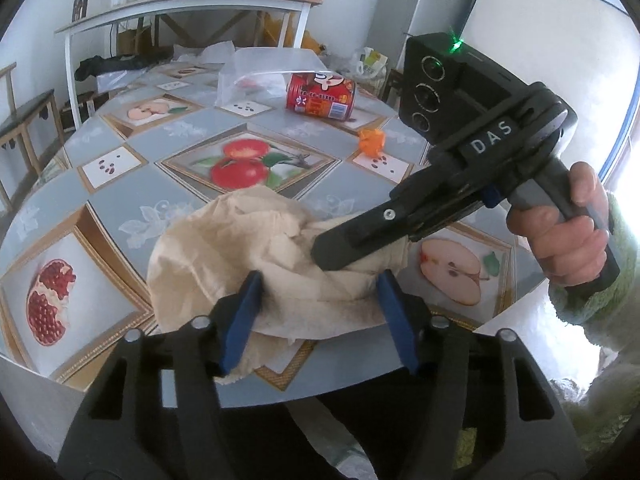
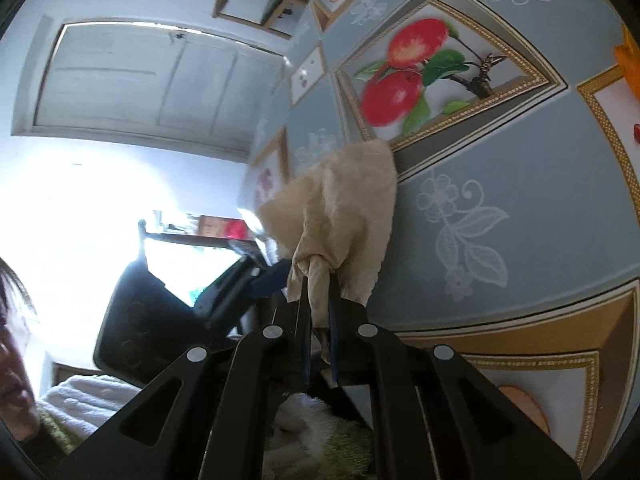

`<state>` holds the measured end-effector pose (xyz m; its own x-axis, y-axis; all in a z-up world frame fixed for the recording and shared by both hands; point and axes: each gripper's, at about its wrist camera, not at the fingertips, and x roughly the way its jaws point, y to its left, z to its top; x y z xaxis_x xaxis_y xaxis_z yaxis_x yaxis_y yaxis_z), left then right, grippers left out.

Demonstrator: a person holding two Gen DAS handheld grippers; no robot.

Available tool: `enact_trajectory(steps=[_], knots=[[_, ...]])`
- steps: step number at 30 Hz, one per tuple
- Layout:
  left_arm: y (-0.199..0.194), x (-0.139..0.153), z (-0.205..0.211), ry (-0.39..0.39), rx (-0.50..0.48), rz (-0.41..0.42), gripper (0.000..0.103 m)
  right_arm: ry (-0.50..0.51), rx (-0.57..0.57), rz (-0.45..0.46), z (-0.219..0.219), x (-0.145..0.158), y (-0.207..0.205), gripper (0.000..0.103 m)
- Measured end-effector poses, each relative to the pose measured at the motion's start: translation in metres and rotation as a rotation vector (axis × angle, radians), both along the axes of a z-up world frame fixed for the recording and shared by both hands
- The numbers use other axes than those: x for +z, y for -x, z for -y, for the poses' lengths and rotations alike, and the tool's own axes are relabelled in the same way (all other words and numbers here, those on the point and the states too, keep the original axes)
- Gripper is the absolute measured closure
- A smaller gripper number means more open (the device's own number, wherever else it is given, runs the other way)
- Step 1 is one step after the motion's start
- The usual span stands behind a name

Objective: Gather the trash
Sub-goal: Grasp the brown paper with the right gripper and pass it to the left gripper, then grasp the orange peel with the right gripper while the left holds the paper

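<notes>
A crumpled beige tissue point(image 1: 224, 248) lies near the front edge of the fruit-patterned table point(image 1: 168, 152). My left gripper point(image 1: 320, 292) straddles its near part with the blue pads point(image 1: 248, 300) apart; the tissue lies between them and touches the left pad. From the right, my right gripper point(image 1: 320, 256) comes in, held by a hand point(image 1: 568, 236), and is shut on the tissue's right end. In the right wrist view the tissue point(image 2: 344, 200) is pinched into a thin twist inside the right gripper point(image 2: 318, 276) and hangs forward over the table point(image 2: 500, 168).
A red can point(image 1: 320, 96) lies on its side at the table's far part, beside a clear plastic bag point(image 1: 260, 76). An orange scrap point(image 1: 372, 142) sits right of the middle. A white shelf table point(image 1: 180, 4) with kitchenware stands behind; wooden chairs point(image 1: 24, 120) stand left.
</notes>
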<state>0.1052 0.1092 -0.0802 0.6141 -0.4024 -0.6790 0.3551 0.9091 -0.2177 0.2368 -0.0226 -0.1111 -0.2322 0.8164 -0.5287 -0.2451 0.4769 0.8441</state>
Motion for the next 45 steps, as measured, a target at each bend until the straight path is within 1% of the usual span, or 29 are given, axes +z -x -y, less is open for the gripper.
enact_trajectory(steps=[2, 3, 5, 6, 8, 10, 13, 14, 16, 17, 19, 21, 22, 24, 26, 30, 33, 35, 37, 38, 39, 43, 45], knots=[[-0.001, -0.001, 0.001, 0.000, -0.001, -0.003, 0.059, -0.014, 0.002, -0.008, 0.001, 0.000, 0.000, 0.096], [-0.001, -0.002, 0.001, -0.002, -0.002, -0.006, 0.062, -0.016, 0.002, -0.006, 0.001, 0.001, 0.001, 0.095], [-0.002, -0.002, 0.004, -0.013, -0.006, -0.009, 0.076, -0.012, -0.001, 0.006, -0.001, 0.003, 0.001, 0.092], [-0.002, -0.003, 0.005, -0.023, -0.009, -0.010, 0.079, -0.001, -0.005, 0.018, 0.000, 0.005, 0.000, 0.092], [-0.002, -0.003, 0.007, -0.039, -0.006, -0.010, 0.088, 0.033, -0.017, 0.047, 0.005, 0.011, -0.001, 0.087], [-0.003, -0.003, 0.006, -0.044, 0.001, -0.011, 0.092, 0.065, -0.039, 0.087, 0.013, 0.018, -0.002, 0.076], [-0.003, -0.003, 0.004, -0.033, 0.012, -0.018, 0.094, 0.141, -0.118, 0.203, 0.039, 0.041, -0.003, 0.074], [-0.003, -0.003, 0.003, -0.032, 0.015, -0.017, 0.094, 0.176, -0.163, 0.253, 0.049, 0.049, -0.004, 0.073], [-0.002, -0.003, 0.003, -0.040, 0.020, -0.012, 0.094, 0.295, -0.265, 0.401, 0.066, 0.069, -0.004, 0.071], [-0.001, -0.002, 0.004, -0.045, 0.022, -0.008, 0.094, 0.344, -0.301, 0.451, 0.070, 0.074, -0.004, 0.069], [-0.001, -0.001, 0.004, -0.049, 0.025, -0.003, 0.094, 0.449, -0.367, 0.557, 0.076, 0.083, -0.005, 0.056], [0.000, 0.000, 0.004, -0.048, 0.031, -0.003, 0.095, 0.522, -0.387, 0.618, 0.078, 0.082, -0.010, 0.047], [0.000, 0.001, 0.003, -0.044, 0.036, -0.003, 0.095, 0.567, -0.387, 0.645, 0.078, 0.079, -0.014, 0.046], [0.000, 0.003, 0.002, -0.039, 0.045, 0.001, 0.095, 0.618, -0.374, 0.676, 0.076, 0.074, -0.021, 0.045], [0.001, 0.006, 0.001, -0.032, 0.050, 0.008, 0.095, 0.636, -0.352, 0.698, 0.071, 0.066, -0.028, 0.043], [0.001, 0.010, -0.001, -0.020, 0.056, 0.016, 0.095, 0.689, -0.329, 0.724, 0.065, 0.049, -0.039, 0.043], [0.000, 0.012, 0.000, -0.017, 0.058, 0.020, 0.095, 0.705, -0.321, 0.738, 0.058, 0.041, -0.044, 0.044], [0.000, 0.012, 0.000, -0.016, 0.059, 0.023, 0.095, 0.713, -0.317, 0.736, 0.058, 0.038, -0.044, 0.053], [-0.001, 0.013, 0.000, -0.015, 0.059, 0.025, 0.095, 0.711, -0.317, 0.719, 0.059, 0.034, -0.045, 0.065], [-0.001, 0.013, 0.000, -0.014, 0.060, 0.025, 0.095, 0.709, -0.316, 0.712, 0.060, 0.033, -0.045, 0.068], [-0.001, 0.014, 0.000, -0.014, 0.060, 0.027, 0.095, 0.706, -0.315, 0.706, 0.061, 0.033, -0.046, 0.073], [-0.003, 0.014, 0.002, -0.010, 0.057, 0.030, 0.095, 0.702, -0.320, 0.716, 0.061, 0.038, -0.039, 0.083], [-0.003, 0.015, 0.004, -0.013, 0.053, 0.033, 0.095, 0.695, -0.323, 0.718, 0.061, 0.039, -0.038, 0.084]])
